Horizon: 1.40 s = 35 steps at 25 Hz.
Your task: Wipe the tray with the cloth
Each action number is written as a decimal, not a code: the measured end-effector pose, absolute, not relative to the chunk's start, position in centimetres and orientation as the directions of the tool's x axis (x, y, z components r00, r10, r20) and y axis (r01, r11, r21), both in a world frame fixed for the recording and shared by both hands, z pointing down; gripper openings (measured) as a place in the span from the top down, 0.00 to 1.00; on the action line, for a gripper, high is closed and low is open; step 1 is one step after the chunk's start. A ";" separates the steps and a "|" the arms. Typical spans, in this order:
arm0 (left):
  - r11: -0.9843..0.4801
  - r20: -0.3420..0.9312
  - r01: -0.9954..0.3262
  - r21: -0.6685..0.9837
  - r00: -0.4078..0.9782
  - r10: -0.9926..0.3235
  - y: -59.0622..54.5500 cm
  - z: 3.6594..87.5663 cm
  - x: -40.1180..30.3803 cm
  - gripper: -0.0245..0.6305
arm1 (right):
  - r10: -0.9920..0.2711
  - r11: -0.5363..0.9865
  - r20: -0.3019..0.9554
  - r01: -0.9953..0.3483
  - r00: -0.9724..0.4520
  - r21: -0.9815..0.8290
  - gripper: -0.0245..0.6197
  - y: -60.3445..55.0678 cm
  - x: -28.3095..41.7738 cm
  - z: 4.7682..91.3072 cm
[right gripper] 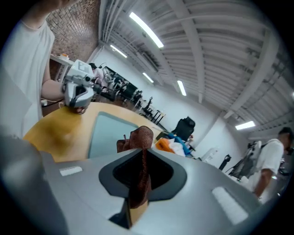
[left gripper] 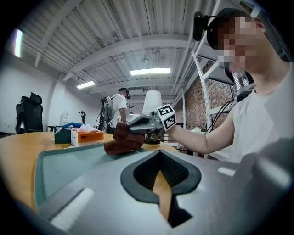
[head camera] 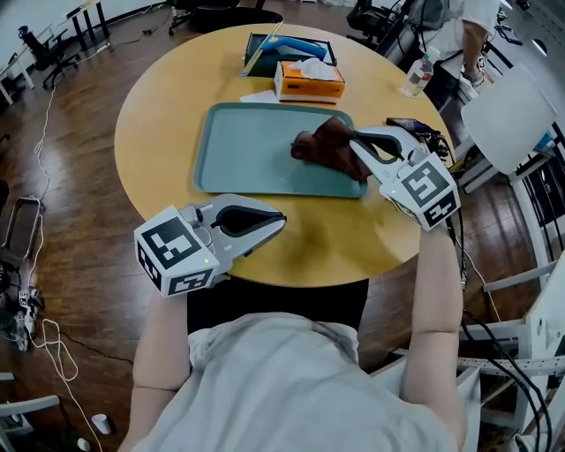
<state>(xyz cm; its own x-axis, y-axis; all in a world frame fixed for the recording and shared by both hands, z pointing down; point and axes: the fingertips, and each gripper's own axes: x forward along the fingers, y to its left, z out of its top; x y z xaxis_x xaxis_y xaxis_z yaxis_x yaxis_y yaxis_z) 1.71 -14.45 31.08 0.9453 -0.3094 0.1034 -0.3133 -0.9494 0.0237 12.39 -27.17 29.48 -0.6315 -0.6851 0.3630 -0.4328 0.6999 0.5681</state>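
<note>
A teal tray (head camera: 252,150) lies on the round wooden table (head camera: 168,97). A brown cloth (head camera: 325,146) rests on the tray's right part, and my right gripper (head camera: 360,144) is shut on it. In the right gripper view the cloth (right gripper: 140,170) is pinched between the jaws, with the tray (right gripper: 108,133) beyond. My left gripper (head camera: 274,221) hovers over the table's near edge, in front of the tray, shut with nothing held. From the left gripper view I see the tray (left gripper: 59,163), the cloth (left gripper: 123,140) and the right gripper (left gripper: 133,130) holding it.
An orange tissue box (head camera: 309,79) and a dark bin with blue items (head camera: 287,48) stand behind the tray. A dark small object (head camera: 408,125) lies at the table's right edge. A person (head camera: 463,26) stands at the back right, a bottle (head camera: 417,75) nearby. Cables run over the floor.
</note>
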 end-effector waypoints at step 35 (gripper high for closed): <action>-0.947 0.111 -0.319 0.033 0.943 -0.314 -14.5 30.6 1.8 0.96 | -0.830 0.443 0.557 -0.655 -0.041 0.612 0.91 -31.3 26.7 38.2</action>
